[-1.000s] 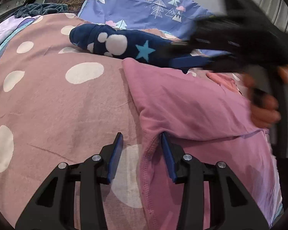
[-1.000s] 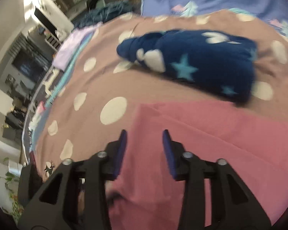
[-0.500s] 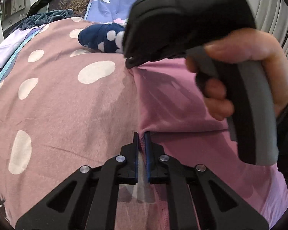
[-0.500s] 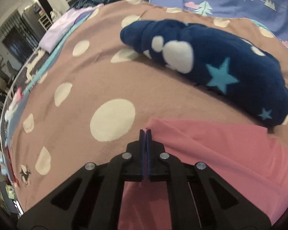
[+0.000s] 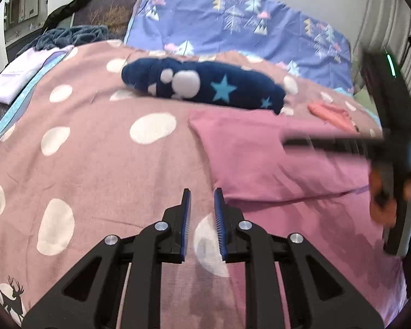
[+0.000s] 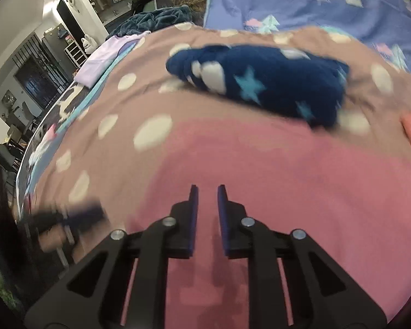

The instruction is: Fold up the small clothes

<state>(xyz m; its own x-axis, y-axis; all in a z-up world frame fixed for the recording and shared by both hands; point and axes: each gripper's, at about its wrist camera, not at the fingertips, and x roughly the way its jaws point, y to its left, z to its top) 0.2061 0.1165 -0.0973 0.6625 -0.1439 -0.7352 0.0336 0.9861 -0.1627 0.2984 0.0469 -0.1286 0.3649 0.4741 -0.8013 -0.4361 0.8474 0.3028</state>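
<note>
Left gripper: fingers parted, nothing between them, tips over the dusty-pink polka-dot blanket just beside the near-left edge of the folded pink cotton garment. Right gripper: fingers parted too, empty, hovering over the pink garment's flat top layer. In the left view the right gripper shows at the right edge, motion-blurred, over the garment's right part. Garment lies flat on the blanket, folded layer on top. Far of it, just beside: navy fleece bundle with white dots and blue stars. Far right: small coral cloth. Farthest: blue tree-print sheet.
</note>
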